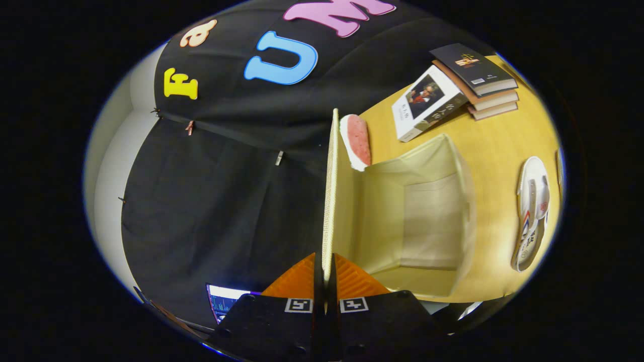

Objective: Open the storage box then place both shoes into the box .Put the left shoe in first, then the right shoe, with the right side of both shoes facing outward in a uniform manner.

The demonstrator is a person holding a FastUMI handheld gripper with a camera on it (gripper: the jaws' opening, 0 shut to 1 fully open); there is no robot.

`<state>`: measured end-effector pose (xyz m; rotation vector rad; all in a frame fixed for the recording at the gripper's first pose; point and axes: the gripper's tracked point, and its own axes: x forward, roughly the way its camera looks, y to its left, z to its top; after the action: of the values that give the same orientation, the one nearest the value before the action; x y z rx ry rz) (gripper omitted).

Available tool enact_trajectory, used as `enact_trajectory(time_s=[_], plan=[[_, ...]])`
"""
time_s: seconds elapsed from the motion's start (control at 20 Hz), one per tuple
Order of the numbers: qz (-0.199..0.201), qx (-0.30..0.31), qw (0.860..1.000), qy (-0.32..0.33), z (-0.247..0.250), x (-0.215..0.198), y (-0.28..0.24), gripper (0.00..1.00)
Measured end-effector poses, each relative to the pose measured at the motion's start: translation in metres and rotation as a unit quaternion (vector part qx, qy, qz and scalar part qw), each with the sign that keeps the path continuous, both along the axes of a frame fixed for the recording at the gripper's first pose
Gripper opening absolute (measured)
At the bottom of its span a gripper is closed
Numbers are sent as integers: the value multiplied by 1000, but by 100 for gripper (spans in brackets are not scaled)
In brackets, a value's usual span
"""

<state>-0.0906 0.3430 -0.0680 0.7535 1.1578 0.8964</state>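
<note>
The gripper (324,274) is pinching the storage box's lid (330,201) edge between both fingers, holding it upright; the box (427,221) is standing open. Next, I reckon: release, then fetch a shoe (532,211) at three o'clock on the worktop (493,146).

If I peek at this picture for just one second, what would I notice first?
First, the gripper, its two fingers shut on the thin lid of the storage box, holding it up so the pale inside is open. One shoe lies on the yellow table beside the box, and another shoe's pink sole peeks out just behind the lid. Beyond them sits a stack of books.
</note>
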Motion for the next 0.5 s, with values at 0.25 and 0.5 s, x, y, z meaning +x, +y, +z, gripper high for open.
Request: enact_trajectory(time_s=[0.25, 0.5], plan=[[30, 20, 999, -17, 16, -16, 74, 5], [41, 24, 999, 1, 7, -32, 134, 5]])
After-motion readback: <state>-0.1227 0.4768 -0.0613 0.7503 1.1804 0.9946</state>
